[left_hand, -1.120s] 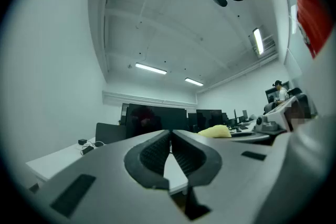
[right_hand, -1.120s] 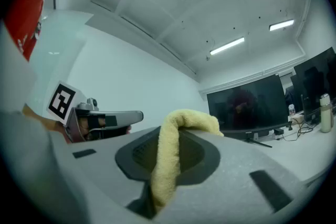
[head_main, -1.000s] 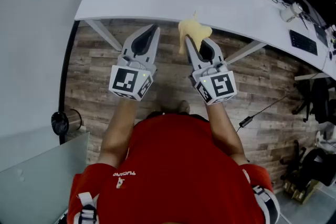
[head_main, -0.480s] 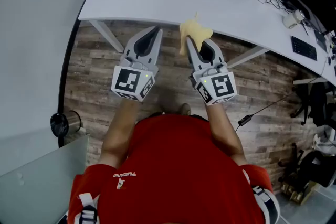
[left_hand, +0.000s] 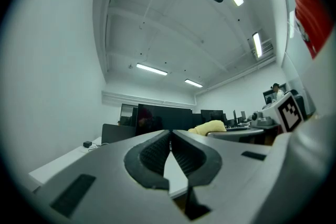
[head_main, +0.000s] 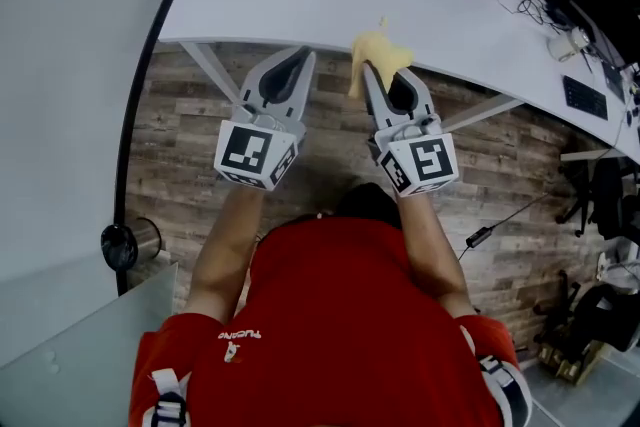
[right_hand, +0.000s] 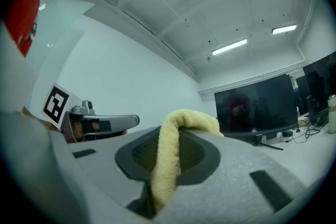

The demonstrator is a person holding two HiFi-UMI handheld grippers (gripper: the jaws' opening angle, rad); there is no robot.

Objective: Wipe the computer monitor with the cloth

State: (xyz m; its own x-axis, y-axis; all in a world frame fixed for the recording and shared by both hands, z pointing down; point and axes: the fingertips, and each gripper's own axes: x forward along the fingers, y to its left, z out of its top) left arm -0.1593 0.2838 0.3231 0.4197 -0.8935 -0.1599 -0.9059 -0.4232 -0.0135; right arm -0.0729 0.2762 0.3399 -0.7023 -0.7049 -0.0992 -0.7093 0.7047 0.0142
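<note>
Over the near edge of a white desk, the right gripper pinches a yellow cloth, which drapes over the jaw tips. Just left of it, the left gripper is pressed together, holding nothing. A dark monitor stands on the desk's far side.

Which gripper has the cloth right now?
The right gripper: its jaws are shut on the yellow cloth. The left gripper has its jaws together with nothing between them.
</note>
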